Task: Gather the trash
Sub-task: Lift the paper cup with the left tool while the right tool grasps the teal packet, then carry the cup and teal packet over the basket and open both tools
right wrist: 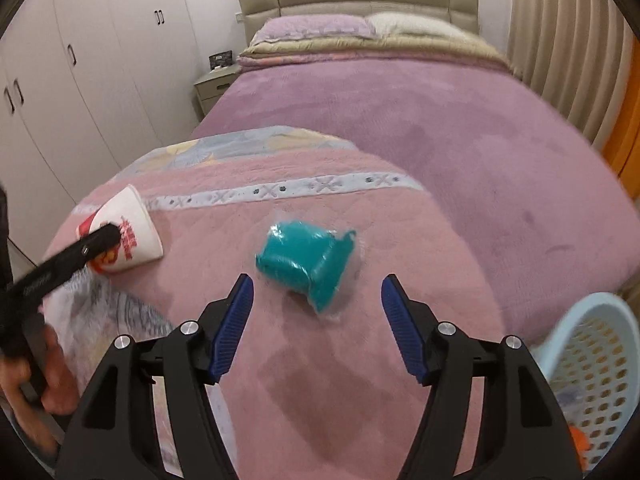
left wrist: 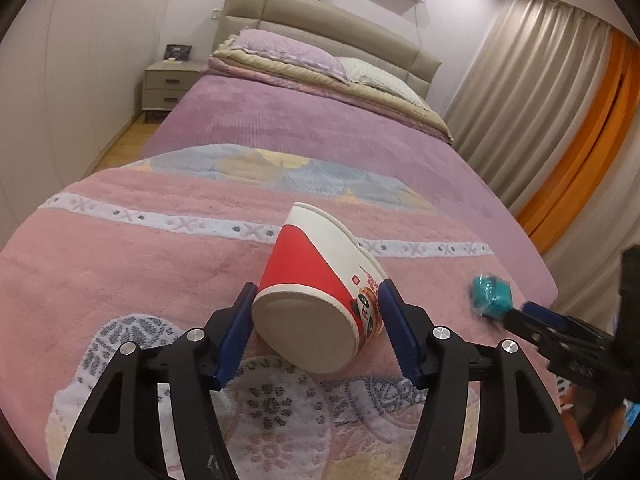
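A red and white paper cup lies on its side on the pink blanket, base toward me. My left gripper is open with its blue pads on either side of the cup near its base; I cannot tell whether they touch. The cup also shows in the right wrist view. A teal item in a clear plastic wrapper lies on the blanket just ahead of my open, empty right gripper. It also shows in the left wrist view.
A light blue perforated basket stands at the bed's right foot corner. The bed runs ahead to pillows and a headboard. A nightstand and wardrobes stand left, curtains right.
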Demonstrator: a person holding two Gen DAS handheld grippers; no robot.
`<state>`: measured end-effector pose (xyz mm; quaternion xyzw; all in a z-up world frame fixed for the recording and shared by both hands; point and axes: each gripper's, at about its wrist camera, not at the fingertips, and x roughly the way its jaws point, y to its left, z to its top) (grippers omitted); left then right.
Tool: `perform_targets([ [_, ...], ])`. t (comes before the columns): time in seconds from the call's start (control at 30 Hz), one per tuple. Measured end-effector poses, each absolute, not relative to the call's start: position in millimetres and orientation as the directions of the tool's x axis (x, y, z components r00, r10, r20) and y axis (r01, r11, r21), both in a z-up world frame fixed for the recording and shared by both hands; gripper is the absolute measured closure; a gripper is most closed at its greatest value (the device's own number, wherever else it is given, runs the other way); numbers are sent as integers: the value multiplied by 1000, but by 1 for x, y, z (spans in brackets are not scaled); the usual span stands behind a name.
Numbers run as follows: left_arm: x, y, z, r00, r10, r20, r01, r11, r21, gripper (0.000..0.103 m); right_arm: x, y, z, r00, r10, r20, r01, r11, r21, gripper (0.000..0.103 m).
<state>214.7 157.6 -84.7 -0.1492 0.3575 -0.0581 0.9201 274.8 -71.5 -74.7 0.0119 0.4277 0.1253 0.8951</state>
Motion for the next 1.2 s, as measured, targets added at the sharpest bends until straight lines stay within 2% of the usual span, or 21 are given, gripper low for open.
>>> perform_targets([
  [0.37,215,150,-82,745,-200,-637,10,957,-289,44,300,-52,-87,605,186,-774,-218,974,63,41],
  [0.43,213,150,-81,750,-197,-632,13,959,-284,44,298,-51,-87,613,197,-765,-232,971,64,52],
  [0.53,210,147,-78,761,-198,-617,25,960,-278,45,290,-52,-81,657,210,-724,-236,969,67,55],
  [0.63,206,146,-74,776,-216,-593,44,956,-290,45,279,-55,-75,652,228,-723,-243,966,86,56],
  [0.73,197,141,-65,777,-268,-569,80,939,-333,45,260,-61,-57,676,230,-700,-250,965,75,56],
  [0.93,166,100,-20,787,-353,-506,202,922,-329,45,218,-94,-7,748,238,-619,-233,968,91,56],
  [1.2,131,3,38,786,-455,-418,377,889,-258,45,170,-188,42,830,144,-539,-70,985,155,56],
])
